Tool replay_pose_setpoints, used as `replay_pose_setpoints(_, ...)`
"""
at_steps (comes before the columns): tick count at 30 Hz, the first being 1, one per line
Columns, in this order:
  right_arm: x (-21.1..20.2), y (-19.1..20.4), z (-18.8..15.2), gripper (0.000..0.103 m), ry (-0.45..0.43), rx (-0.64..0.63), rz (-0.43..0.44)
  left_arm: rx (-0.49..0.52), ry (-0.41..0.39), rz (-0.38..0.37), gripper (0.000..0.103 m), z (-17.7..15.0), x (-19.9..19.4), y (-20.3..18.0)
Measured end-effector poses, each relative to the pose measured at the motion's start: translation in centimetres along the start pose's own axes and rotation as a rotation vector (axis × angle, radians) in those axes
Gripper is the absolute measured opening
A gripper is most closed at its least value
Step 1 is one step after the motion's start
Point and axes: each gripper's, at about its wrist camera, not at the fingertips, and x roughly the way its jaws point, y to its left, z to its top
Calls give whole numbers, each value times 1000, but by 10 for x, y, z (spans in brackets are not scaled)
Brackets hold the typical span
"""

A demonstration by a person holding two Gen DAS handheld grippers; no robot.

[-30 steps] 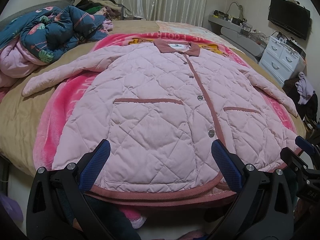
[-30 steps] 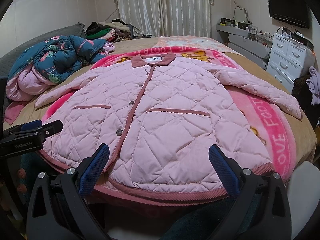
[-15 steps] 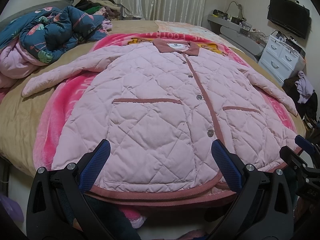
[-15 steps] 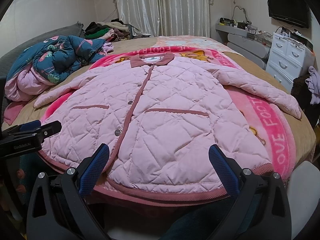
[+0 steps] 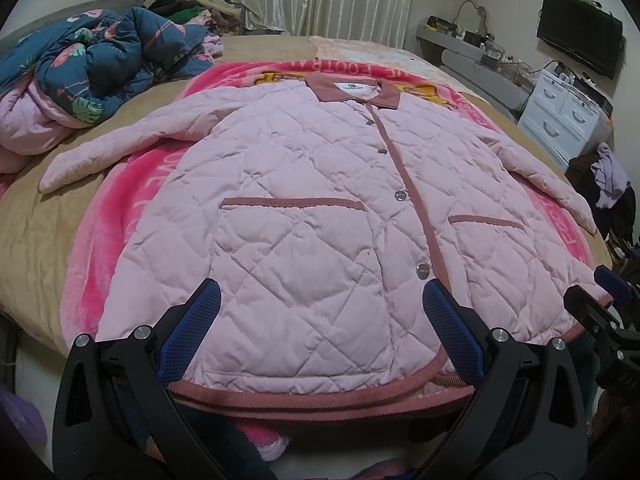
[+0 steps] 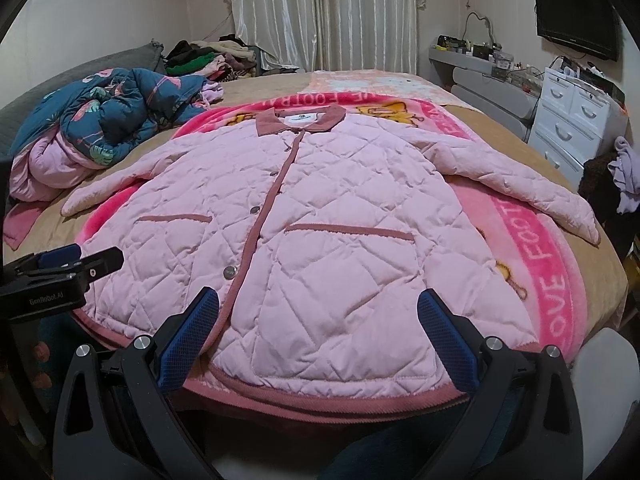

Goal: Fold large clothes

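Observation:
A large pink quilted jacket (image 5: pixel 320 208) (image 6: pixel 328 232) lies flat and buttoned on a pink blanket (image 5: pixel 120 208) (image 6: pixel 532 248), collar at the far end, both sleeves spread out to the sides. My left gripper (image 5: pixel 320 332) hovers open just above the hem on the jacket's left half. Over the hem's right half my right gripper (image 6: pixel 318 332) stands open too. Nothing sits between either pair of blue pads. Each gripper shows at the edge of the other's view.
A crumpled blue floral duvet (image 5: pixel 100 64) (image 6: pixel 116 116) lies at the bed's far left, with a heap of clothes (image 6: pixel 208 56) behind it. White drawers (image 6: pixel 576 120) and a wall TV (image 6: pixel 576 24) stand to the right of the bed. Curtains hang at the back.
Both views have shifted very slightly; the jacket lies as before and both grippers stay open.

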Motion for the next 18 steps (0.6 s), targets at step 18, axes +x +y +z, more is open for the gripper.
replay_pose_setpoints(18, 30, 2, 60, 99, 4, -6, -20, -32, -26, 32, 95, 62, 23, 8)
